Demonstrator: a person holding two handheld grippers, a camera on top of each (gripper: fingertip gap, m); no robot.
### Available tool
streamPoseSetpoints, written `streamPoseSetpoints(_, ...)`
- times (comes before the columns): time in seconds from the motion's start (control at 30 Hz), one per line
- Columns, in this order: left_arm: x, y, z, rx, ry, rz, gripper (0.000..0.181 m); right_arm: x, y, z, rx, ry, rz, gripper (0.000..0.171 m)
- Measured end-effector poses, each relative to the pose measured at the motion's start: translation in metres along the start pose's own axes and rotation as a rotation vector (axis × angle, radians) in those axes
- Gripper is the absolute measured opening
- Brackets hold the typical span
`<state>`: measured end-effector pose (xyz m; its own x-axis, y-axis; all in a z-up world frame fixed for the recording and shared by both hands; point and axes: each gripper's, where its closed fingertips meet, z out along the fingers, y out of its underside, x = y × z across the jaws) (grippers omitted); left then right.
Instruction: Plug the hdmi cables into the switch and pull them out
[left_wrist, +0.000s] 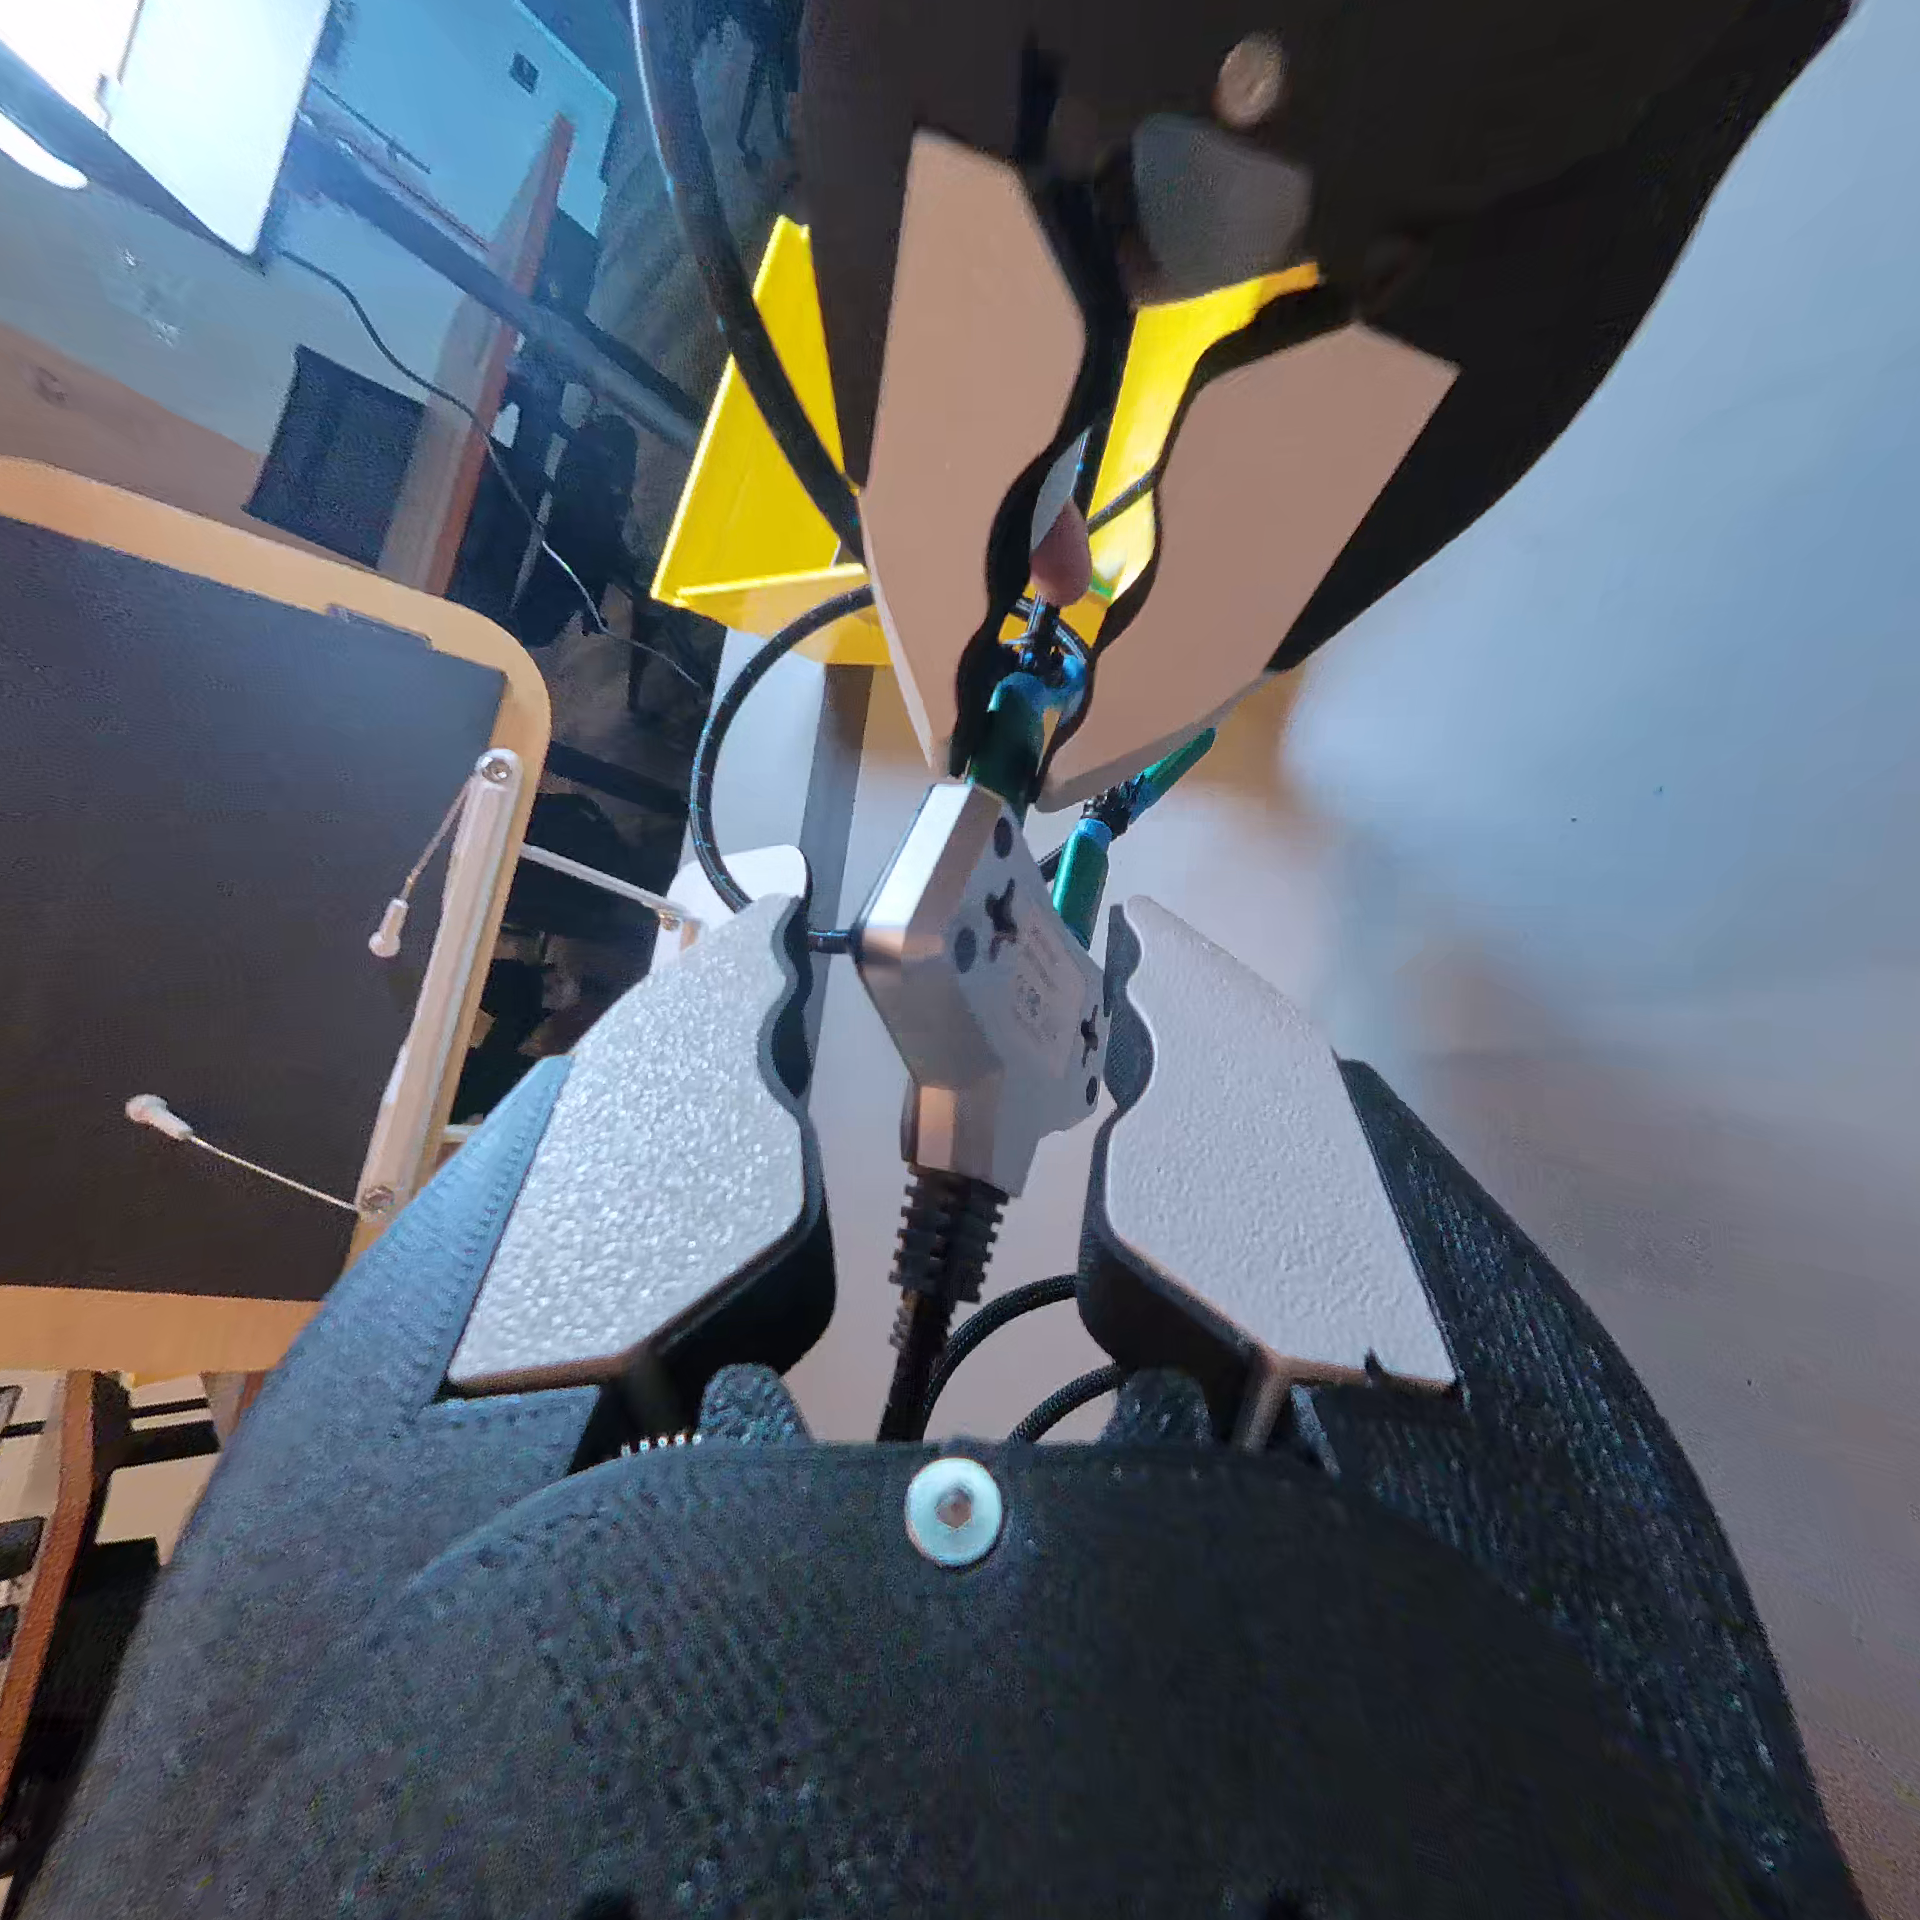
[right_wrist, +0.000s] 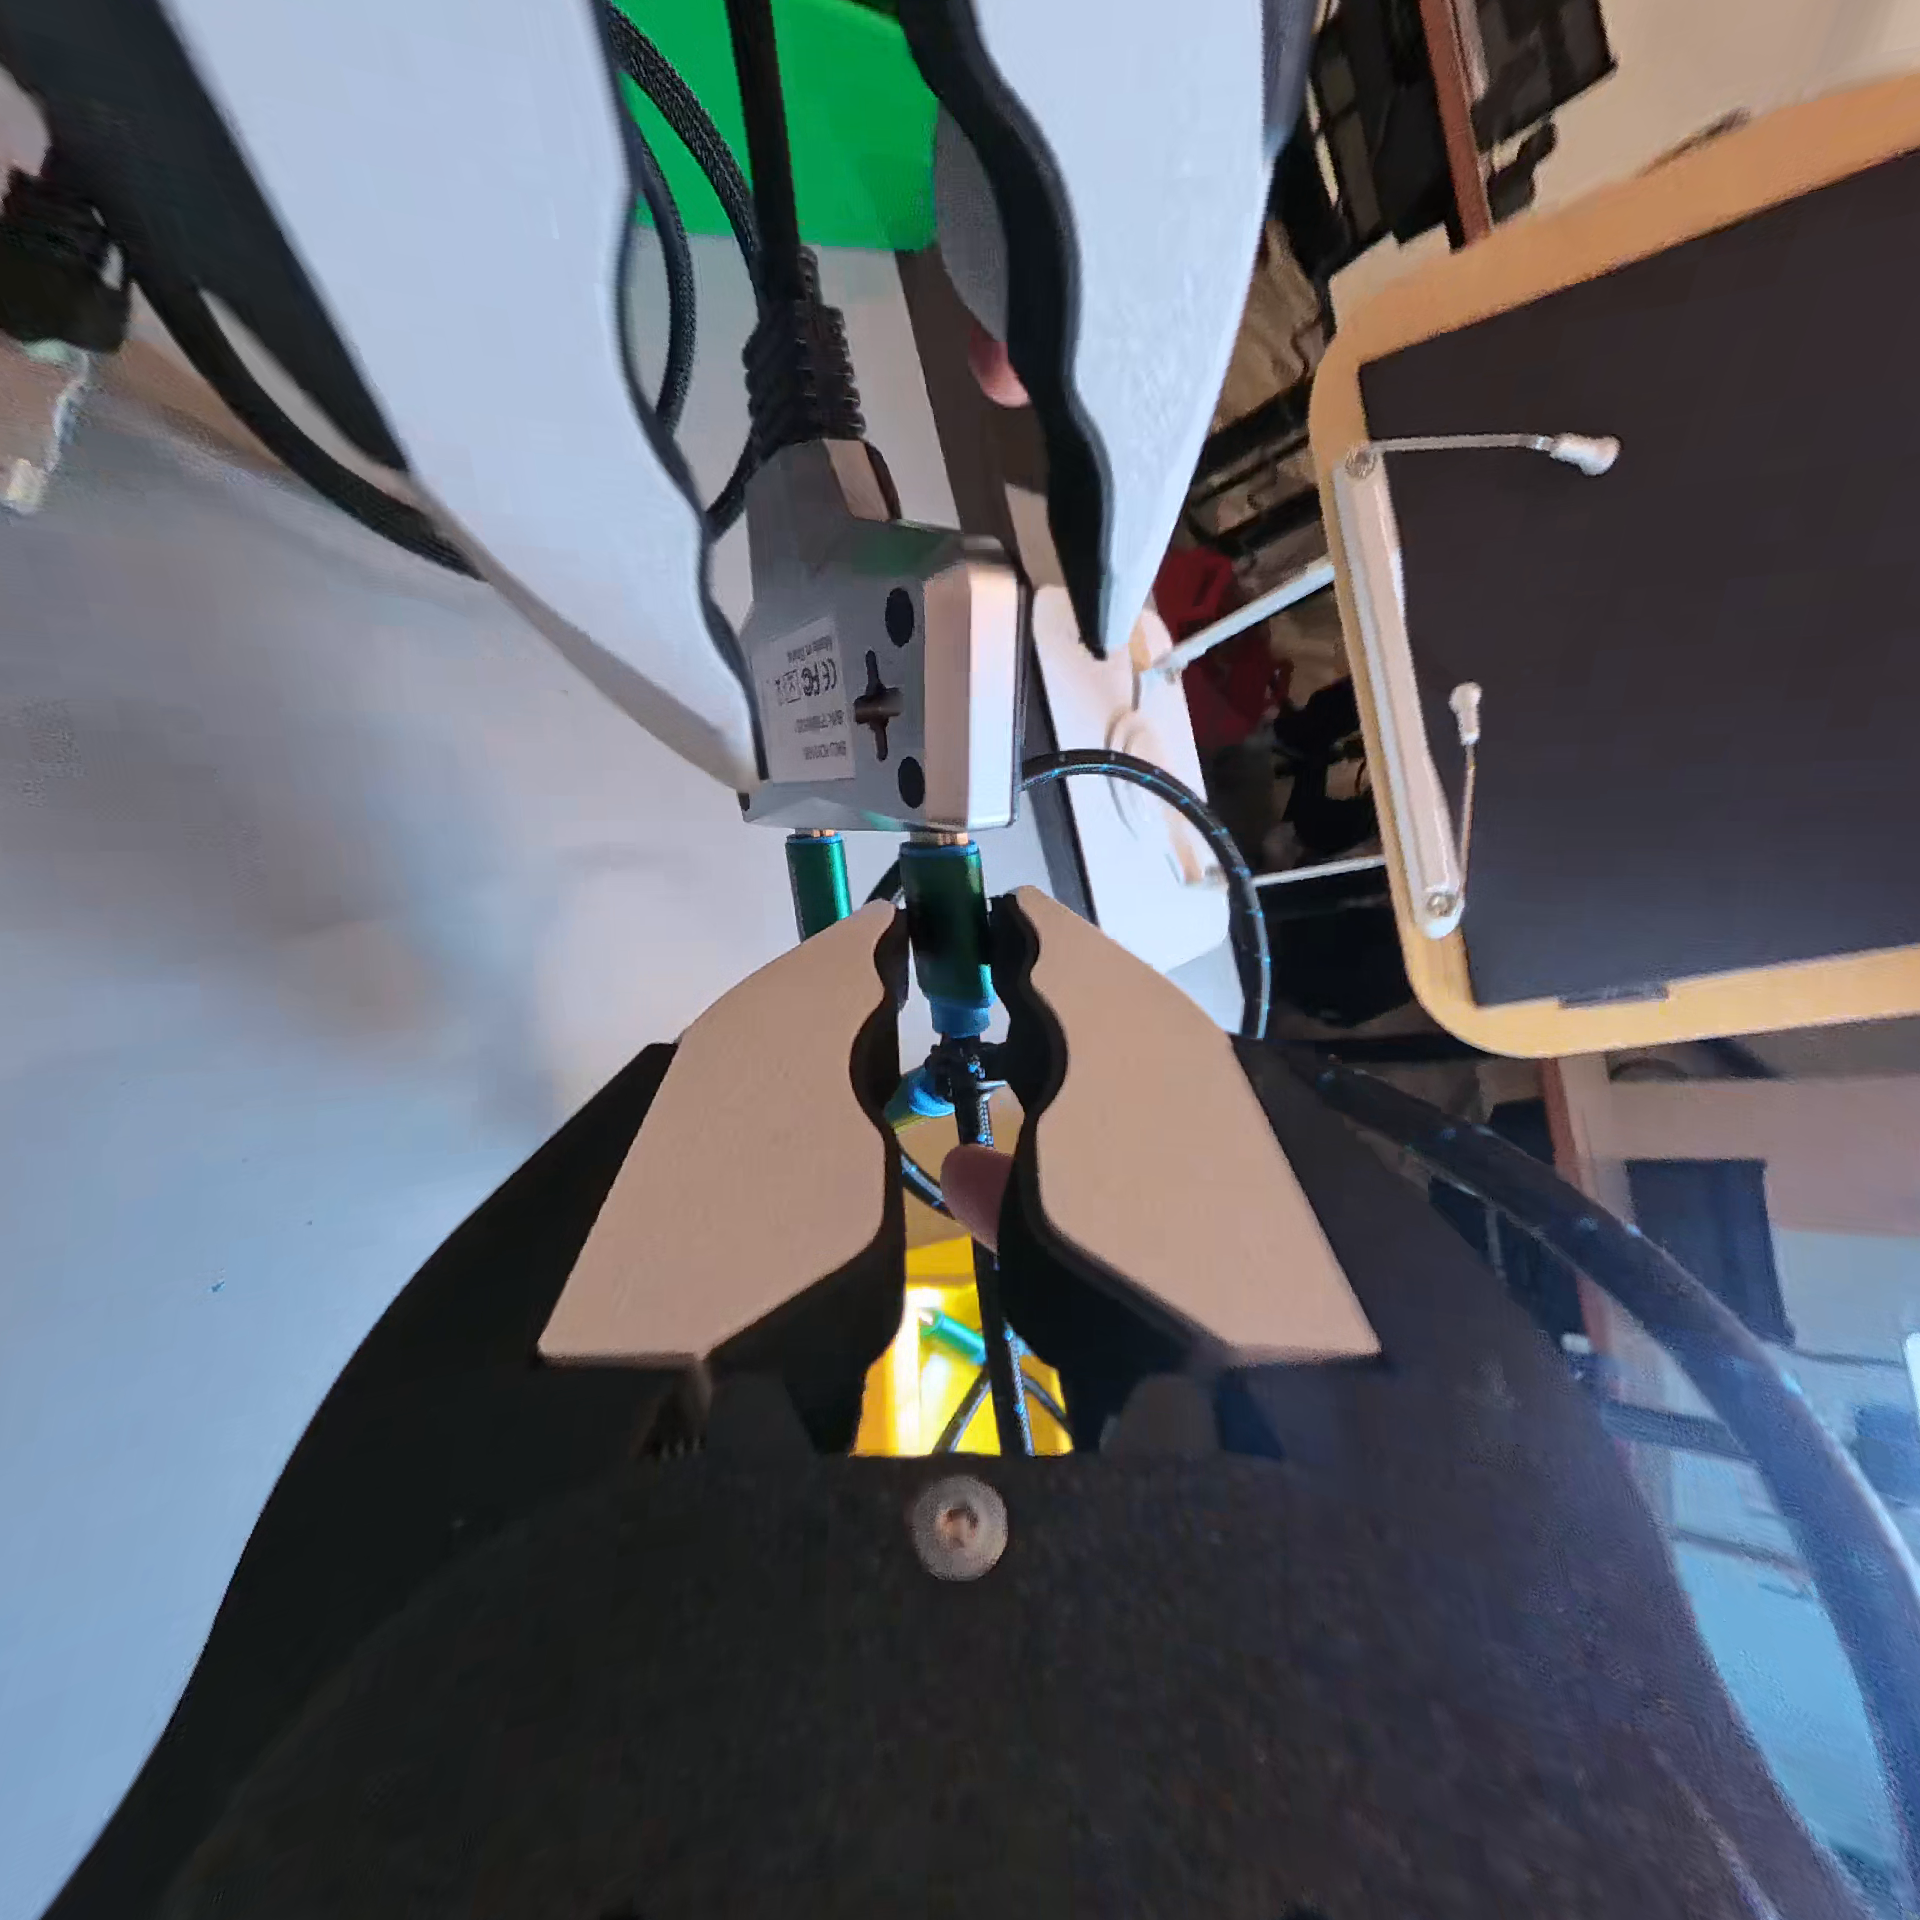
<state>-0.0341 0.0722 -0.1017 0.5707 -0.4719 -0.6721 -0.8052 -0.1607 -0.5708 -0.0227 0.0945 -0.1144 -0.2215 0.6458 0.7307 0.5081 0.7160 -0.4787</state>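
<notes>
The silver HDMI switch (left_wrist: 997, 966) is held in the air above the white table (left_wrist: 1662, 831), between the grey pads of my left gripper (left_wrist: 956, 935), which is shut on it. Its ribbed black lead (left_wrist: 940, 1247) runs back toward me. My right gripper (right_wrist: 951, 904) is shut on a green HDMI plug (right_wrist: 940, 935) whose tip sits in a port on the switch (right_wrist: 831, 644). A second green plug (right_wrist: 821, 883) sits in the port beside it. The left wrist view shows the right gripper (left_wrist: 995, 784) from the front. The right wrist view shows the left gripper (right_wrist: 925, 707) from the front.
A yellow bin (left_wrist: 748, 499) with more cables stands behind the right gripper. A green bin (right_wrist: 831, 125) stands behind the left gripper. A wood-framed chair with a black seat (left_wrist: 208, 883) stands just off the table's edge. A black cable loop (left_wrist: 717, 748) hangs over that edge. The grippers are tip to tip, or close to it.
</notes>
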Motion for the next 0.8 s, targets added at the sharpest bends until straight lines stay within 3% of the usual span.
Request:
streamPoseSetpoints(0.1,0.011,0.009,0.000,-0.012,0.095,-0.039,0.051,-0.006,-0.013,-0.003,0.061,0.011,-0.089,0.015)
streamPoseSetpoints(0.17,0.010,0.011,0.002,-0.023,0.073,-0.017,0.034,-0.012,-0.016,-0.003,0.070,0.007,-0.142,0.014)
streamPoseSetpoints(0.37,0.014,0.018,0.005,-0.091,0.077,0.079,0.022,-0.014,-0.011,0.002,0.075,0.022,-0.190,0.013)
streamPoseSetpoints(0.67,0.012,0.018,0.003,-0.140,0.033,0.191,0.022,-0.012,-0.010,0.004,0.070,0.011,-0.193,0.012)
streamPoseSetpoints(0.73,0.005,0.030,-0.002,-0.213,0.012,0.205,0.022,0.001,0.027,0.008,-0.125,0.039,-0.219,0.012)
streamPoseSetpoints(0.8,-0.015,0.046,-0.016,-0.257,-0.045,0.175,0.022,0.010,0.060,0.006,-0.145,0.010,-0.125,0.012)
